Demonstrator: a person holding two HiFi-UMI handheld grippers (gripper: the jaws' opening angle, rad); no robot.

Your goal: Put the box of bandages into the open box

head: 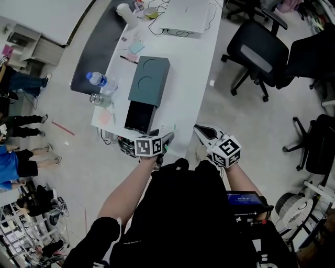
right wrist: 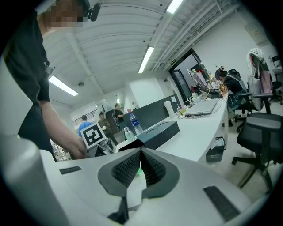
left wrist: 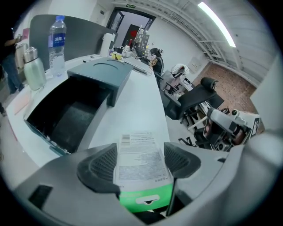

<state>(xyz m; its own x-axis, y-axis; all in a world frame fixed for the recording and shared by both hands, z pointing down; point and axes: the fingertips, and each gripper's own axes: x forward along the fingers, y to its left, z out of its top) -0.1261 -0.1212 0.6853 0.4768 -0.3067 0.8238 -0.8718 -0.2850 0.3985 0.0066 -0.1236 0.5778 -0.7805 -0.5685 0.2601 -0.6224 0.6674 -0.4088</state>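
Green-and-white box of bandages (left wrist: 140, 170) sits clamped in the wide-spread left claw (left wrist: 139, 160); the right claw (right wrist: 140, 164) is clenched empty.

Two grippers: the left gripper (head: 167, 137) and the right gripper (right wrist: 140, 165). One box of bandages (left wrist: 139, 154). One open box (head: 149, 81). One white table (head: 193, 68). Two drinks containers (one plastic water bottle (left wrist: 57, 44), one metal flask (left wrist: 34, 68)). One laptop (head: 186, 15). One white jug (head: 126, 14). Two office chairs in plain sight, one (head: 259, 52) near the table and one (head: 320, 146) farther off.
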